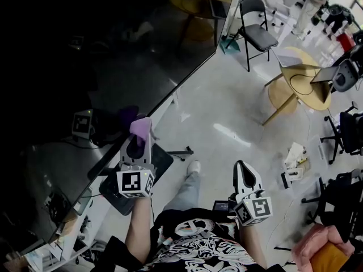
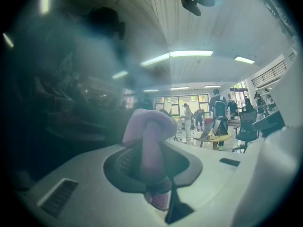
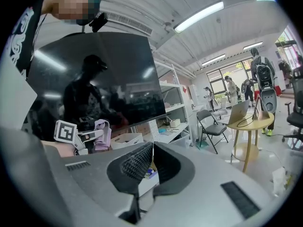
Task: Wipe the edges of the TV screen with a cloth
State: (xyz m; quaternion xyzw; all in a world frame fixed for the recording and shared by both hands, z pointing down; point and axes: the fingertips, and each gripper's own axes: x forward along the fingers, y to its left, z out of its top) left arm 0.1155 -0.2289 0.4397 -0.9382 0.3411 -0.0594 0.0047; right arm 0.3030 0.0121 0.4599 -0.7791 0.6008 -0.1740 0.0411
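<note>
The TV screen (image 1: 113,50) is a large dark panel that fills the upper left of the head view and shows reflections. My left gripper (image 1: 139,137) is shut on a purple cloth (image 1: 140,127) and holds it against the screen's lower edge. In the left gripper view the cloth (image 2: 150,136) bulges out between the jaws, close to the dark glass. My right gripper (image 1: 244,171) hangs low by the person's body, away from the screen, shut with nothing in it. The right gripper view shows the TV screen (image 3: 94,74) and the cloth (image 3: 102,135) at its bottom edge.
A white shelf unit (image 3: 175,126) with boxes stands under the TV. On the floor to the right are a black folding chair (image 1: 256,30), a round wooden table (image 1: 300,78) with a laptop, office chairs and some litter (image 1: 294,160). People stand far back in the room.
</note>
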